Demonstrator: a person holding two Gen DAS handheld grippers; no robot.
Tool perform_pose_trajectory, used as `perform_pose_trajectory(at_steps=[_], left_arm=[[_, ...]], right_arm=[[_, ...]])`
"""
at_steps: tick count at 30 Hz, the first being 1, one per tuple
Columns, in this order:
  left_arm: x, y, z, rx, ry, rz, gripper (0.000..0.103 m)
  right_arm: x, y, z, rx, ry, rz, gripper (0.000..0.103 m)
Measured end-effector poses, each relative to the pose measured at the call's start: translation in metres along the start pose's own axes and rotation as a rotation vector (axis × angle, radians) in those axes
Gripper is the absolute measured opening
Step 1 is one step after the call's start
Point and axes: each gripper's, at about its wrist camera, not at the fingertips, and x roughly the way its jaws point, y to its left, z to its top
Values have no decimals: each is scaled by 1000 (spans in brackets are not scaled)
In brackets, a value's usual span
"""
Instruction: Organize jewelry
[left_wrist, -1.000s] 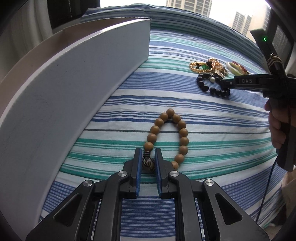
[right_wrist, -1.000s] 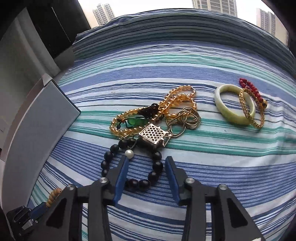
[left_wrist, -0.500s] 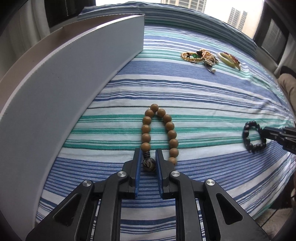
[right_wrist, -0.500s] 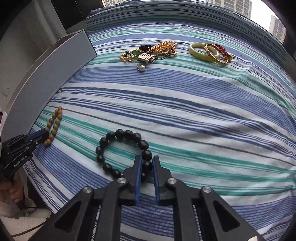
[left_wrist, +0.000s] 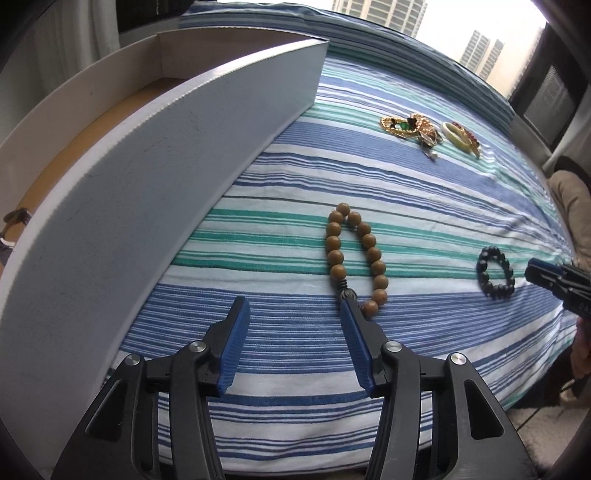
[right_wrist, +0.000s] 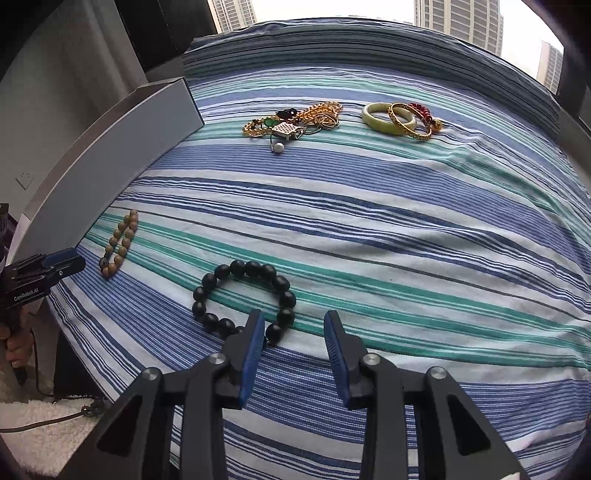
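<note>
A striped bed (right_wrist: 406, 229) carries everything, with a long white box (left_wrist: 147, 177) along its left edge. The left tool (left_wrist: 293, 314) gapes wide, its right pad touching the wooden bead bracelet (left_wrist: 356, 258). The right tool (right_wrist: 295, 328) stands open beside the black bead bracelet (right_wrist: 243, 299). Far off lie tangled gold chains (right_wrist: 295, 120) and bangles (right_wrist: 399, 118).

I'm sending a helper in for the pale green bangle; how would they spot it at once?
On the striped bedspread, look at the far jewelry group, right of the tangled gold chains. The pale green bangle lies flat there, overlapped by a gold bangle. It is the only smooth, thick, milky-green ring; its neighbours are metal or beaded.
</note>
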Motion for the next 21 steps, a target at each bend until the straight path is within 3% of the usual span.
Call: perform_pose_trajectory(at_steps=[7,10,13,16,17,18,19,21], left_arm=[[16,-37,1,80,4,10,48],[19,-44,-1,82,9,-18,29],[19,-50,-3,103,0,-11,24],[19,-50,-5,100,1,-18,22],[18,-47,-5,86,2,-34,21],[15,-43,-5,67,0,-59,11],[11,-39,-4,51,-1,-79,11],[0,-33,-3,31,-18,-89,11]], right_arm=[[-3,37,-1,-128,-14,86,35],[7,56,-1,-205,-7,106,35],[27,71,2,-259,23,116,35],[48,77,1,-290,54,71,35],[48,80,1,-306,41,50,32],[49,80,1,-307,47,23,21],[47,77,2,-288,47,18,12],[37,65,3,-218,42,73,12]])
